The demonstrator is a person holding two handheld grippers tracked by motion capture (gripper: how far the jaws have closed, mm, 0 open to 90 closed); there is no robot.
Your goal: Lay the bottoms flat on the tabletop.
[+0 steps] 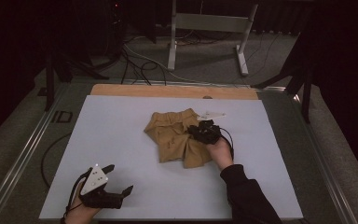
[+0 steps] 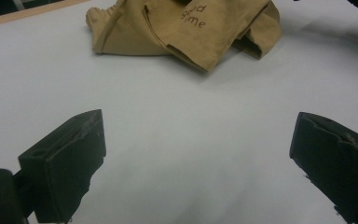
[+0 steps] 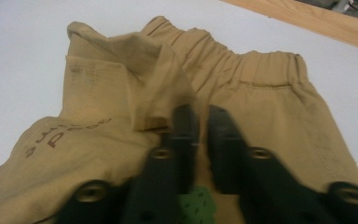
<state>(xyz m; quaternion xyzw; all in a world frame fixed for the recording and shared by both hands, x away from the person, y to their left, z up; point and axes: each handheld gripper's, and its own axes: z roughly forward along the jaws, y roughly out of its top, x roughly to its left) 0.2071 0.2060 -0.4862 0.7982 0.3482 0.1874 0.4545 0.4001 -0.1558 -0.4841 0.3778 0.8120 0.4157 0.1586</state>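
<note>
Tan shorts [image 1: 179, 135] lie rumpled mid-table [image 1: 112, 140], soft, light and best pinched at the elastic waistband, as the right gripper [image 3: 200, 122] hovers over them with jaws narrowly parted and empty while the left gripper [image 1: 119, 179] waits wide open nearby.

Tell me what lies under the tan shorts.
The tan shorts rest crumpled on the white sheet covering the table, right gripper over them. Sheet shows all around the cloth; whatever sits beneath its folded layers is covered and cannot be seen.

White mat [image 1: 121, 140] on wood table [image 1: 168, 91], metal frame [image 1: 209, 23] behind
</note>
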